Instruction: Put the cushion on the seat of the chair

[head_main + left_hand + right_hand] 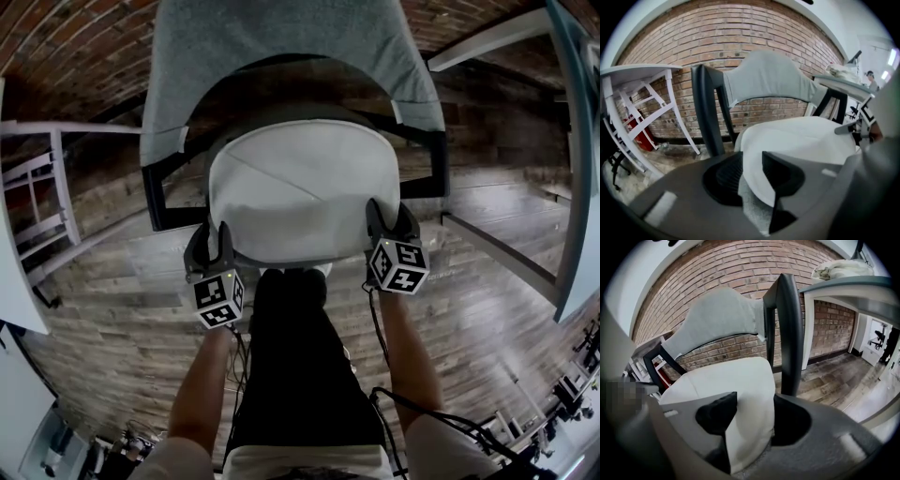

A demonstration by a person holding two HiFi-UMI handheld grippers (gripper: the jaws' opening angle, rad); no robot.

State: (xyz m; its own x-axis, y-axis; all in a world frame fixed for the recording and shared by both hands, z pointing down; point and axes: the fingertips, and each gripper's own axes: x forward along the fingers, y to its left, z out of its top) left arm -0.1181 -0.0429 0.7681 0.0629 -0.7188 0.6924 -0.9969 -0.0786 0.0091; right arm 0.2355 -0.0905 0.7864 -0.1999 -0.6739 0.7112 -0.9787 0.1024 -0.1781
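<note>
A white cushion (300, 192) lies flat on the seat of a black-framed chair (173, 202) with a grey fabric backrest (281, 56). My left gripper (211, 248) is at the cushion's front left corner and my right gripper (392, 225) at its front right corner. In the left gripper view the cushion's edge (801, 140) sits between the loosened jaws of the left gripper (752, 180). The right gripper view shows the same for the cushion (726, 376) and the right gripper (754, 420). The seat is hidden under the cushion.
White table legs (47, 187) stand to the chair's left, with a red object (640, 136) behind them. A white table (572, 141) with a cloth (839, 268) on it stands at the right. The person's dark-trousered legs (291, 356) are just before the chair. Brick wall behind.
</note>
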